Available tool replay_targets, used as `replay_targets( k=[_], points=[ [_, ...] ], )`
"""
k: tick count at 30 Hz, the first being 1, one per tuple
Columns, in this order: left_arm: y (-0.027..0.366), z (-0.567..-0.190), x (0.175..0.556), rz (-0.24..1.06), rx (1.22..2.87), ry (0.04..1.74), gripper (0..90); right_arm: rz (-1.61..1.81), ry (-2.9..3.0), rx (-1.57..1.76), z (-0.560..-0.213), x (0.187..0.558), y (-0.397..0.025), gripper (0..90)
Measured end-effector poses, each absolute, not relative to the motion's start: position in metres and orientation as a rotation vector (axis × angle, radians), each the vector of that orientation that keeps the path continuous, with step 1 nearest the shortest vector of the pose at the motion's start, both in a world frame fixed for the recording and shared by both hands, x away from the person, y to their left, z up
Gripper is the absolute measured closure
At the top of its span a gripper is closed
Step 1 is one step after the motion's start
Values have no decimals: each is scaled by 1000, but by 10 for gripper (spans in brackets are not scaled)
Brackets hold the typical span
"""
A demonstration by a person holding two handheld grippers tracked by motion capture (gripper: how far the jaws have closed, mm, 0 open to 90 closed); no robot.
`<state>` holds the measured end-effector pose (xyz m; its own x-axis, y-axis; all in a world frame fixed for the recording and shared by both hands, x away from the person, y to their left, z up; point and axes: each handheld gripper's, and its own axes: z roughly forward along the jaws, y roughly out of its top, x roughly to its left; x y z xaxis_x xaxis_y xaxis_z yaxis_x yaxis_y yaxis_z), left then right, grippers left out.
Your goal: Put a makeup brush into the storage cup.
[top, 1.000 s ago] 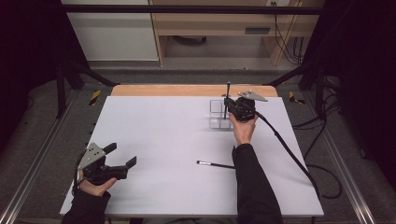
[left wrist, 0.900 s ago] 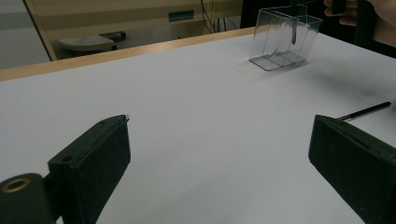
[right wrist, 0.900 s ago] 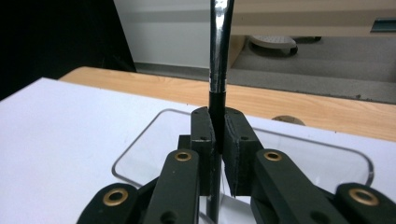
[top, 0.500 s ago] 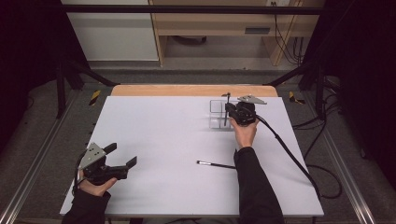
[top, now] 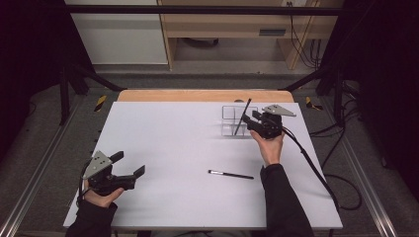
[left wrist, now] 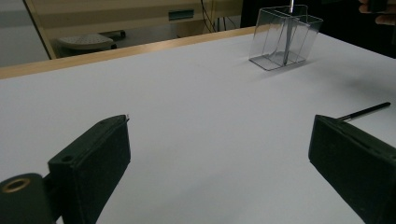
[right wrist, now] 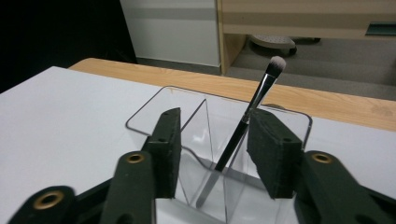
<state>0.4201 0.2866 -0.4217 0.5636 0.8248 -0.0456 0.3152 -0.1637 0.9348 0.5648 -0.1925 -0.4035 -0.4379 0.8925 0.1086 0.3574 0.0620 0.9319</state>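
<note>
brush [right wrist: 252, 109]: stood tilted in clear organizer [right wrist: 196, 121], bristles up; right gripper view showed pale tip
right tool [top: 253, 123]: jaws apart, flanking brush, not clamping
second brush [top: 230, 174]: flat mid-bench [top: 163, 143]
left tool [top: 129, 165]: open, near-left corner, nothing held

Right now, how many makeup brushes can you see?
2. One brush stands tilted in the clear organizer, bristles up, between the right gripper's open jaws. The other brush lies flat on the table, nearer the person.
</note>
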Motion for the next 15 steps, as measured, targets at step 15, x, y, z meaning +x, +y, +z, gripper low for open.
replay_targets(
  k=[15],
  points=[
    [287, -422, 420, 600, 1735, 954, 52, 1498, 1896, 1159, -395, 516, -210, 261]
  ],
)
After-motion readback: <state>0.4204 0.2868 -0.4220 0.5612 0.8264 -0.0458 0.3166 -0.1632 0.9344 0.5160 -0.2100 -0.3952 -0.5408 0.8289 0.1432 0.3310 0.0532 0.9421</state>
